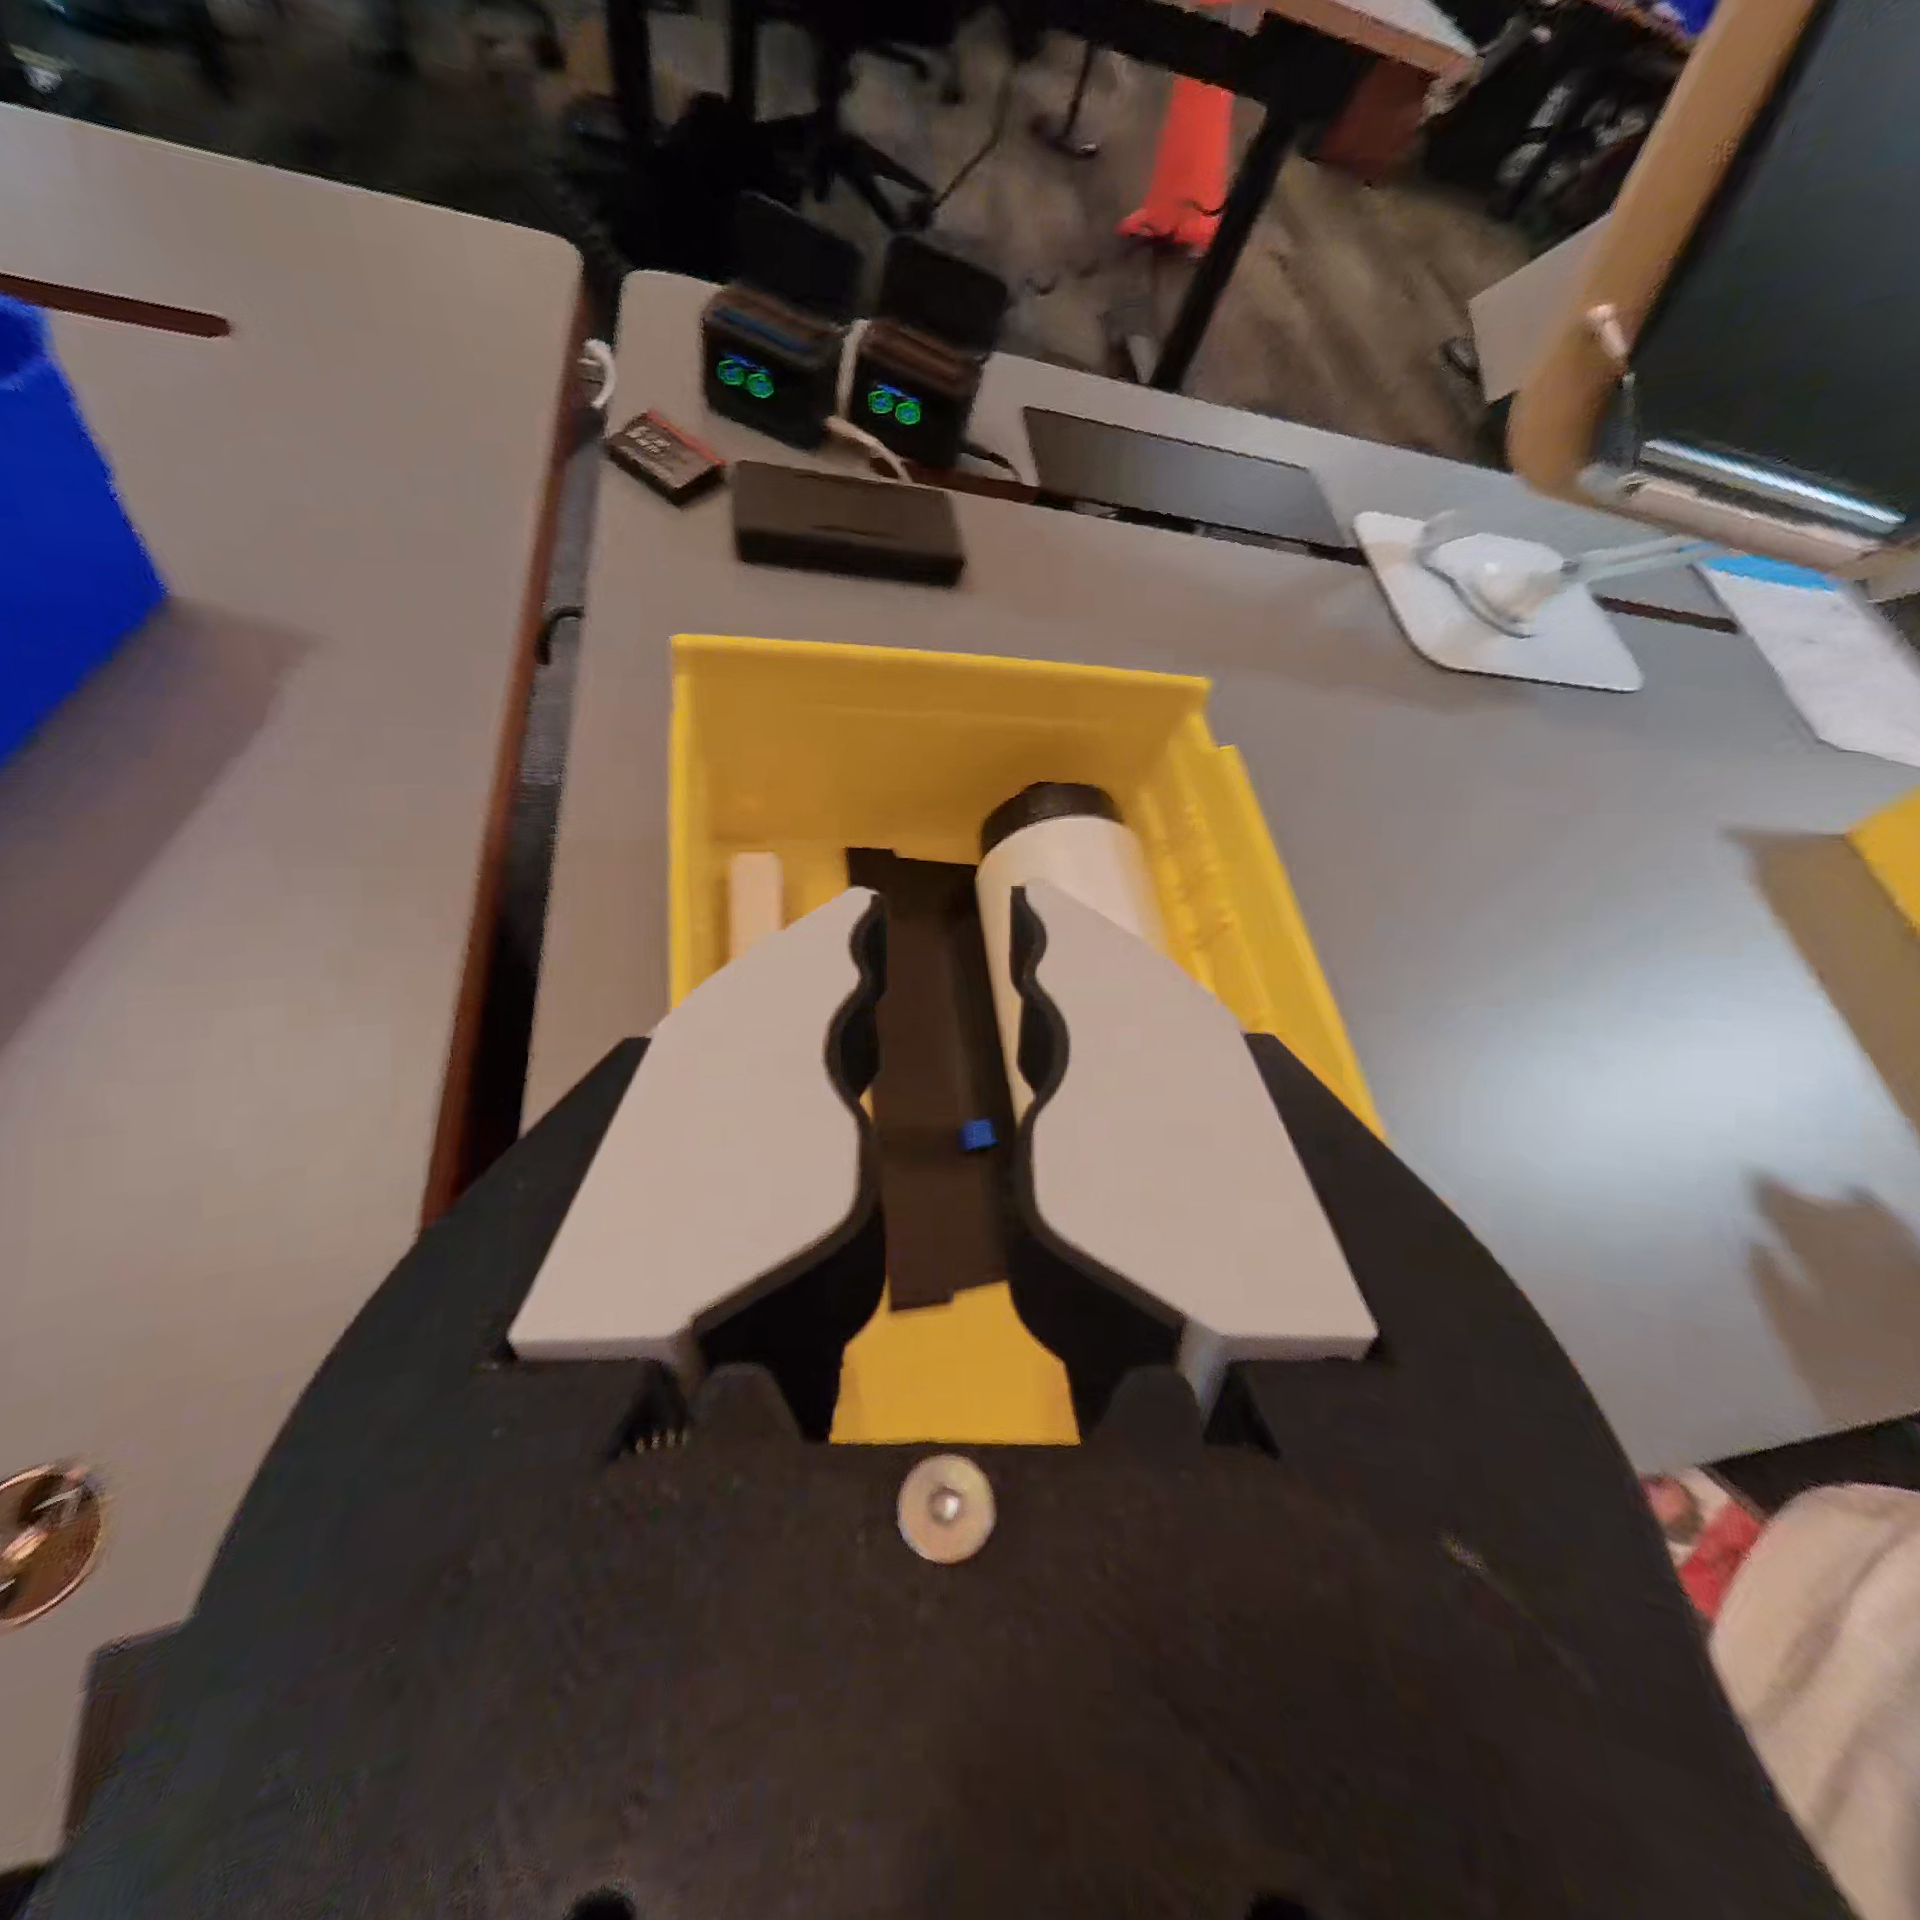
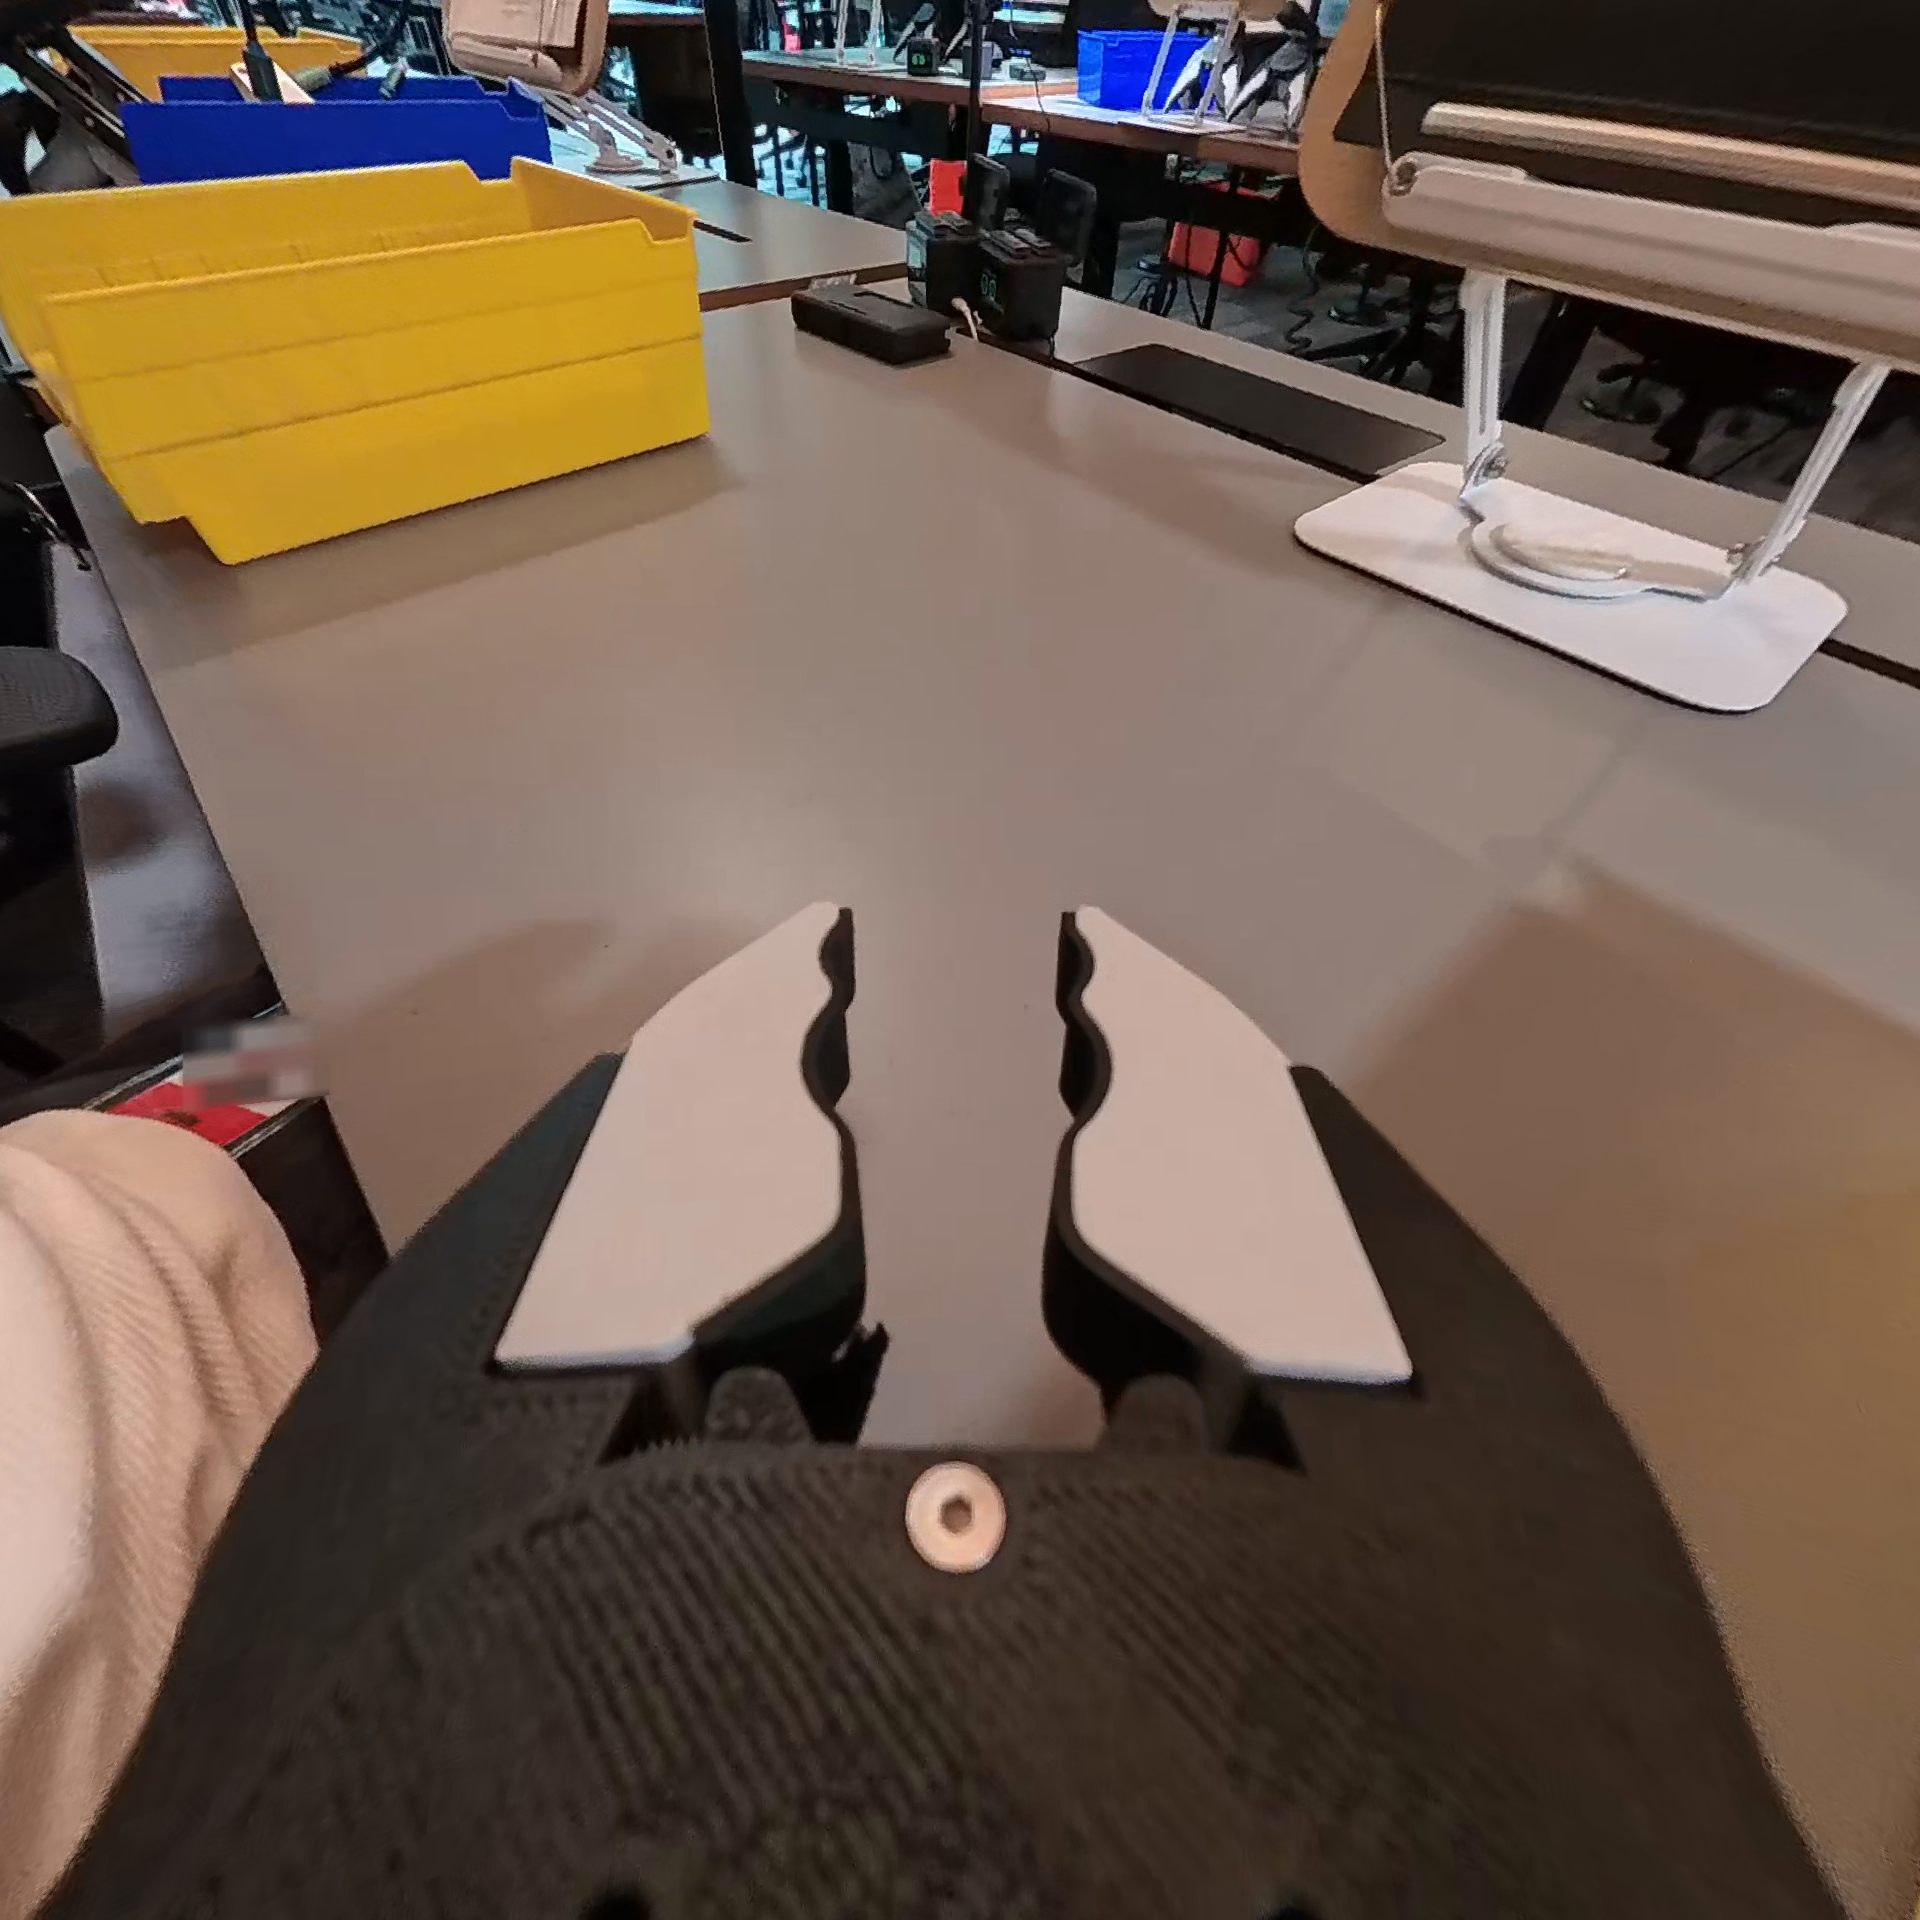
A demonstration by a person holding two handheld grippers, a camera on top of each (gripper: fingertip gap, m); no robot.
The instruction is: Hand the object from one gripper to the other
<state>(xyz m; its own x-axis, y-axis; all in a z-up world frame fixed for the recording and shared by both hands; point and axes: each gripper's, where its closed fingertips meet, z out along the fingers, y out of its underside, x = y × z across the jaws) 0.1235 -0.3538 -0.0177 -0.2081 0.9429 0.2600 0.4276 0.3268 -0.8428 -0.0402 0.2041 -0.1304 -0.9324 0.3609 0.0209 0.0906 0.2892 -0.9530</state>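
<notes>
Yellow bin [image 1: 914, 727] held a black flat object [image 1: 925, 1049] beside a white cylinder [image 1: 1070, 883]. Above the bin, the left gripper [image 1: 943, 914] hung with fingers apart, straddling the black object. Well away from the bin, the right gripper [image 2: 954, 920] stood parted, empty, over the grey table [image 2: 1039, 644].

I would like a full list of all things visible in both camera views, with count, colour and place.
bin: one, yellow, under left gripper
tube: one, white, black cap, inside bin, right
flat piece: one, black, bin middle
small bar: one, white, bin left
chargers: two, black, far desk edge
flat box: one, black, behind bin
stand: one, white, right
table: grey
sleeve: cream
left gripper: open
right gripper: open, empty
</notes>
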